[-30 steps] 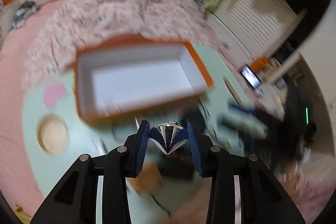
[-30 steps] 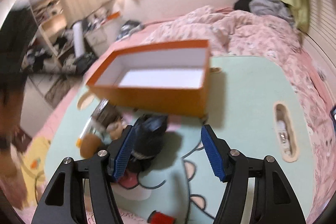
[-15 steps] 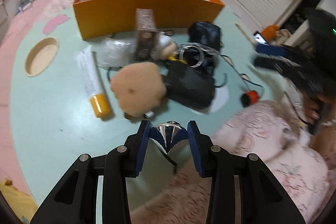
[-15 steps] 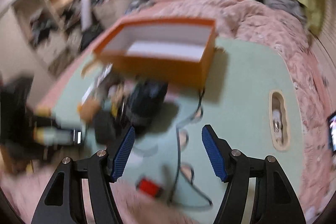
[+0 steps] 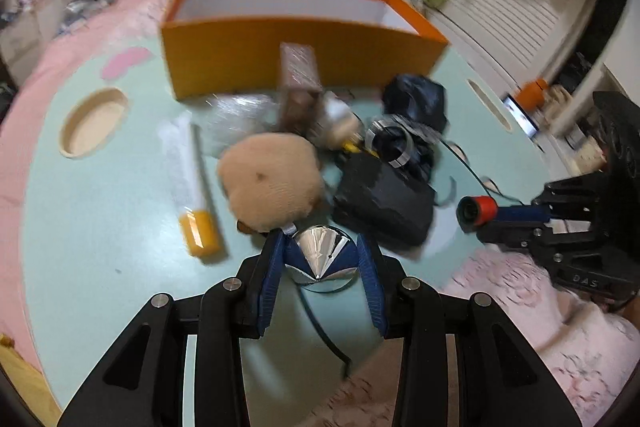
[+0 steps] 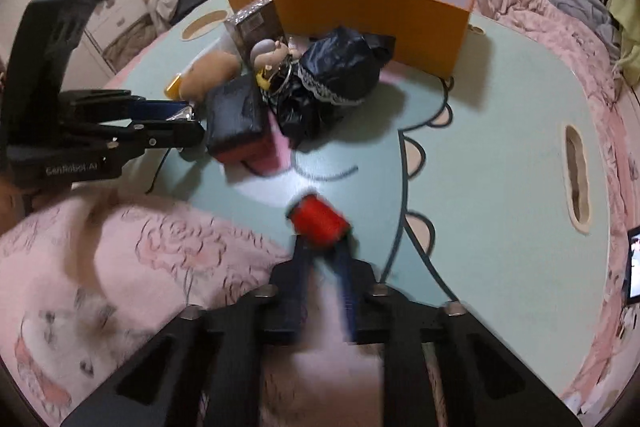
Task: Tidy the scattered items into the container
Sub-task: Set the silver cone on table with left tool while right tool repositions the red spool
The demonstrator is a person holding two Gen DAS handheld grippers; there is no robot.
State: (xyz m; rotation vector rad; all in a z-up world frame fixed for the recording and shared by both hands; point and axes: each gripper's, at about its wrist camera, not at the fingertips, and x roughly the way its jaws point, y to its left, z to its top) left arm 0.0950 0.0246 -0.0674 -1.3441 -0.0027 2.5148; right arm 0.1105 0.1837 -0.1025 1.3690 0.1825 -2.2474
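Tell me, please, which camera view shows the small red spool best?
The left wrist view: the red spool appears sharp from the side at the right gripper's tips. In the right wrist view it is larger but motion-blurred.

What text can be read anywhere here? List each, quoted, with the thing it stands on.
"GenRobot.AI": on the body of the left gripper, in the right wrist view.
"DAS": partial, on the body of the right gripper, in the left wrist view.
Print on the brown glittery box: too blurred to read.

The right tongs, spread wide a second ago, now pinch the red spool at the worktop's near edge. The left tongs have dropped from over the orange box to the clutter in front of it.
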